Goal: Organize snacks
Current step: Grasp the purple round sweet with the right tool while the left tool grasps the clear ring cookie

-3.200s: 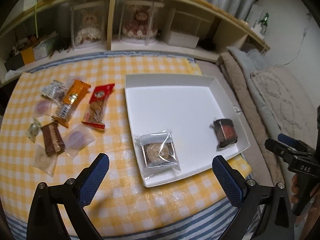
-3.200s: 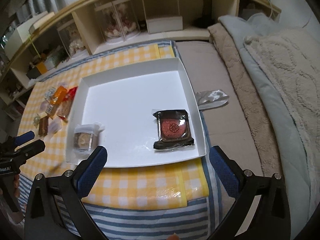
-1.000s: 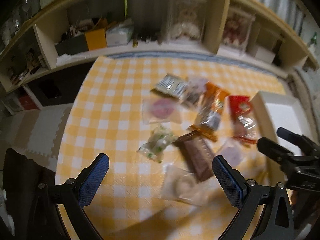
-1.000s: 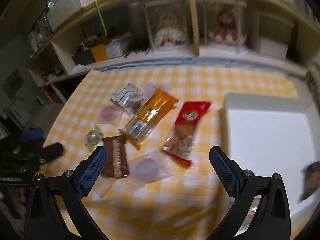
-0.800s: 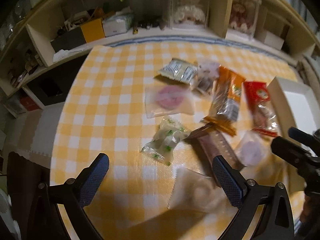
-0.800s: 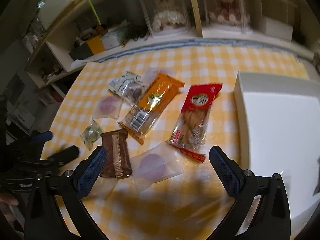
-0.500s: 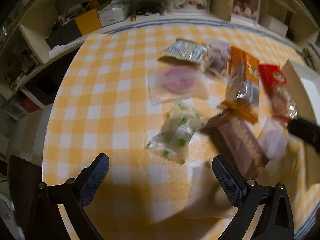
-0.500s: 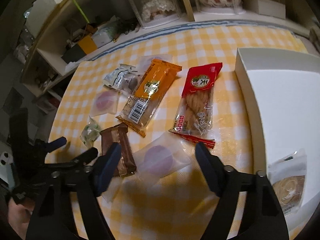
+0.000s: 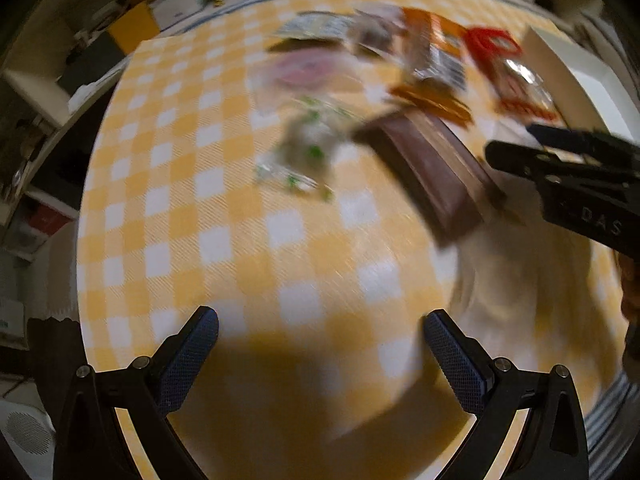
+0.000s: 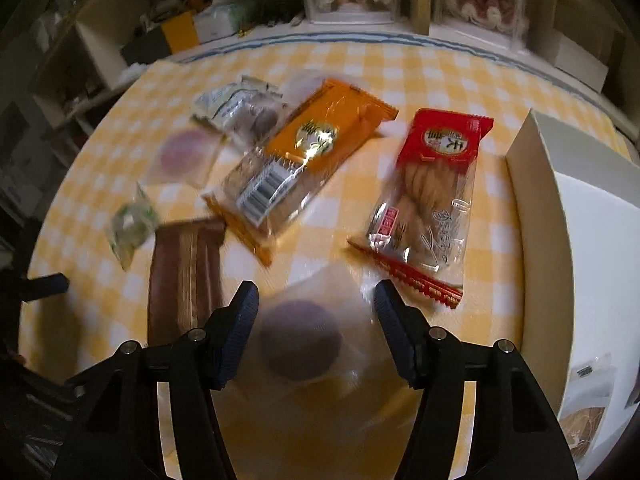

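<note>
Several wrapped snacks lie on the yellow checked cloth [image 10: 420, 80]. A round purple snack in a clear wrapper [image 10: 300, 340] sits between the fingers of my right gripper [image 10: 314, 308]. The jaws are closing on it, and the pads stand at the wrapper's edges without clearly pressing. A brown bar [image 10: 184, 276], an orange packet [image 10: 304, 152] and a red packet [image 10: 428, 200] lie just beyond. My left gripper [image 9: 318, 336] hangs open over bare cloth, with a green-and-white candy [image 9: 308, 148] and the brown bar [image 9: 432, 168] ahead of it. This view is blurred.
The white tray [image 10: 528, 184] stands at the right with a wrapped cookie [image 10: 584, 420] in its near corner. A pale wrapped snack [image 9: 520, 280] lies right of the left gripper. Shelves with boxes and doll cases run along the back.
Both grippers have sunk close to the cloth. The right jaws have narrowed around the purple snack. The left gripper has swung left, from beside the tray to over the loose snacks.
</note>
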### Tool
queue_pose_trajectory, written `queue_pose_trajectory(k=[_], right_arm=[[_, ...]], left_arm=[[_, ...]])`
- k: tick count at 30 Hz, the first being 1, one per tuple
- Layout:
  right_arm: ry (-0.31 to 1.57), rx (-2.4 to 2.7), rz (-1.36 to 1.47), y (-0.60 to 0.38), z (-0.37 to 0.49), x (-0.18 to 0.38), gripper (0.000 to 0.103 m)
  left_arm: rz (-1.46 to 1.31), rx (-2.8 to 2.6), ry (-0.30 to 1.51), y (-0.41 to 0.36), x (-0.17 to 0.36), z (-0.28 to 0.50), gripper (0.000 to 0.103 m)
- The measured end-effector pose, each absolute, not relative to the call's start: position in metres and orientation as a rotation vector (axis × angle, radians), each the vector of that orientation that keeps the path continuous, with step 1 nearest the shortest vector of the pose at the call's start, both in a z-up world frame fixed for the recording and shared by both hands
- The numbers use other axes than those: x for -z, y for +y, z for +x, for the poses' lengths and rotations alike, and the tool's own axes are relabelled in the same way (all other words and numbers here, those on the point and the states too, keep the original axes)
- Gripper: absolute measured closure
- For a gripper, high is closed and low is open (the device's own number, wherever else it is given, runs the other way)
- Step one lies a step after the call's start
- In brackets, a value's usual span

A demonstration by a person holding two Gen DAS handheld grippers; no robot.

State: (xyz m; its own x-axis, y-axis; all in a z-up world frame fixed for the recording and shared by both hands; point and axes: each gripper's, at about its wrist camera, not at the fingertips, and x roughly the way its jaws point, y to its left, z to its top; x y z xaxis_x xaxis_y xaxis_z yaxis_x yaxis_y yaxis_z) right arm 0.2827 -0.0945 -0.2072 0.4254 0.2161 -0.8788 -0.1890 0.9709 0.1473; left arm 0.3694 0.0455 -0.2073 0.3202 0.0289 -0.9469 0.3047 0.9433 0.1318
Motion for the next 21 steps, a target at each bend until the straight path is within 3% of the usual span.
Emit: queue_pose_trajectory(k=[8, 15, 21], right_arm=[[1.159, -0.309, -0.031, -0.102, 0.256, 0.201, 0.036], [1.16, -0.346, 0.277, -0.156, 0.245, 0.162, 0.031], [1.235, -0.36, 0.561, -0.171, 0.231, 0.168, 0.028]], left_arm=[[0.234, 0.242, 1.235, 0.041, 0.184, 0.353, 0.0], [0.104, 0.366, 1.119, 0.035, 0.148, 0.329, 0.0], [0.19, 0.402, 1.123, 0.017, 0.162, 0.321, 0.025]])
